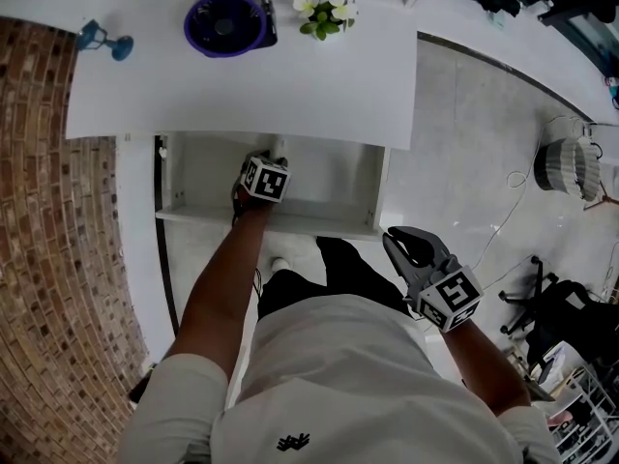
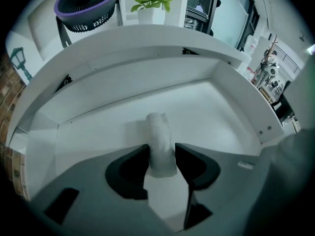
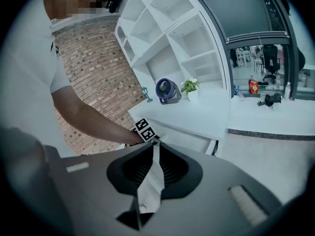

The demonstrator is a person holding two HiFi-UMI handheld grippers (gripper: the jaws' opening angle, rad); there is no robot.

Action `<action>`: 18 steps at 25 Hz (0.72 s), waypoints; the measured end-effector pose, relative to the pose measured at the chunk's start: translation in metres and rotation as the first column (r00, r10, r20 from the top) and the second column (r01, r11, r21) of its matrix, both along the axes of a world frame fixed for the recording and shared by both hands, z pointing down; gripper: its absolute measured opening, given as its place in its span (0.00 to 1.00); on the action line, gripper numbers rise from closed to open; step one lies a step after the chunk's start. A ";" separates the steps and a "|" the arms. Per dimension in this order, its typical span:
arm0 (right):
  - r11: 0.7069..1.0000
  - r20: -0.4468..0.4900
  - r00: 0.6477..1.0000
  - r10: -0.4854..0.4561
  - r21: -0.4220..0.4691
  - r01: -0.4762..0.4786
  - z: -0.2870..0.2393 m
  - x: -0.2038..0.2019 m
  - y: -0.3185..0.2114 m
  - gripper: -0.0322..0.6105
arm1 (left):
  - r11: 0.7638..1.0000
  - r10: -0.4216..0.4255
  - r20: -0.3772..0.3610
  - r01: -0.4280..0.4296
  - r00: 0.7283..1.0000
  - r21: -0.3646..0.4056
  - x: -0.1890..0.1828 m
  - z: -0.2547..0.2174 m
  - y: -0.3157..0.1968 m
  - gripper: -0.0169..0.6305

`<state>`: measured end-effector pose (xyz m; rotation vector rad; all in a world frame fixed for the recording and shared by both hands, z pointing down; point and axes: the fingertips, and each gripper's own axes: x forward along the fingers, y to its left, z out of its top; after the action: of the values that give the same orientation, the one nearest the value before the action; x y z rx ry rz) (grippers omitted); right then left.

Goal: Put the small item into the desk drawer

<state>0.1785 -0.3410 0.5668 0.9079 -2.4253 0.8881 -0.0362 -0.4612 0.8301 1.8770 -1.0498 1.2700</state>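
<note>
Two grippers show in the head view, one in each hand. The left gripper [image 1: 264, 174] reaches down into the open drawer [image 1: 329, 177] under the white desk [image 1: 242, 85], because that is where the small thing has to go. The right gripper [image 1: 404, 245] hangs by the person's side, well apart from the drawer. I think it is there so it is not in the way. A fan [image 1: 228, 19] and a little plant [image 1: 324, 10] sit on top of the desk, far from the work. In the left gripper view, the small item [image 2: 159, 141] is a white roll. It stands up on the bottom of the drawer, right between the two jaws. The jaws are apart and look let go. The pads sit just beside the roll, and on the right side I can see a thin gap. So the roll seems to rest in the drawer by itself, not in a grip. I think the putting-in part is almost done. Next, the gripper should back out straight so it does not knock the roll over. In the right gripper view, the jaws are squeezed together at the tips with nothing between them. Past them you can see the person's arm [image 3: 93, 117] reaching to the drawer.
</note>
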 end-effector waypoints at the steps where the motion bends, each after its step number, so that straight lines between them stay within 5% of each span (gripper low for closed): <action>1: 1.000 0.002 1.000 -0.001 0.001 0.001 0.000 0.000 -0.001 0.13 | 1.000 0.001 -0.003 -0.001 1.000 -0.004 0.000 -0.001 0.002 0.30; 18: 0.987 0.044 0.988 -0.147 0.076 0.144 -0.021 -0.058 -0.001 0.13 | 0.989 -0.064 -0.086 0.075 0.994 0.127 -0.025 -0.085 0.025 0.29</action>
<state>0.1203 -0.3415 0.5456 0.7301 -2.5435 0.7836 -0.0610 -0.4363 0.7456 1.9540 -1.1688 1.0993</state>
